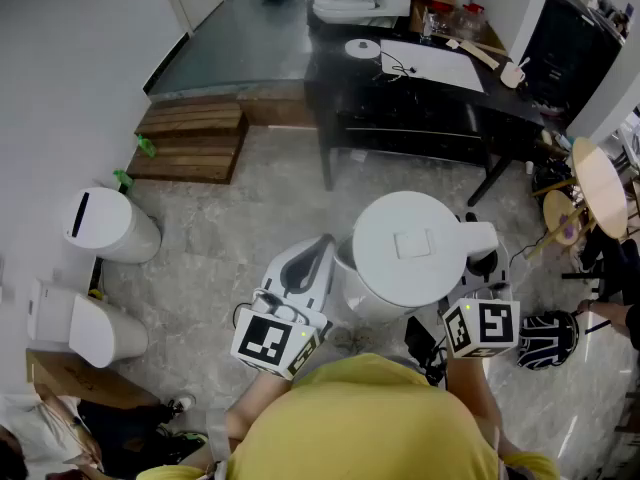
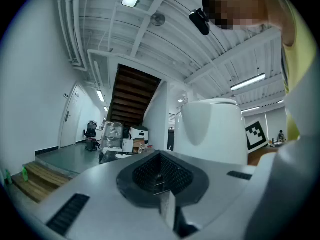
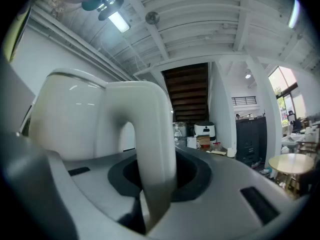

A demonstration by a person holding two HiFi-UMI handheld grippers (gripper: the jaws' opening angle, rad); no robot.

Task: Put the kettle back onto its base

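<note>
A white kettle hangs in the air over the stone floor, lid up. Its handle runs between the jaws of my right gripper, which is shut on it; in the head view that gripper sits at the kettle's right side. My left gripper is just left of the kettle body, jaws together with nothing in them. A round white base with a cord lies far off on the black table.
Two white bins stand at the left by the wall. Wooden steps lie beyond them. A round wooden stool and a black-and-white bag are at the right.
</note>
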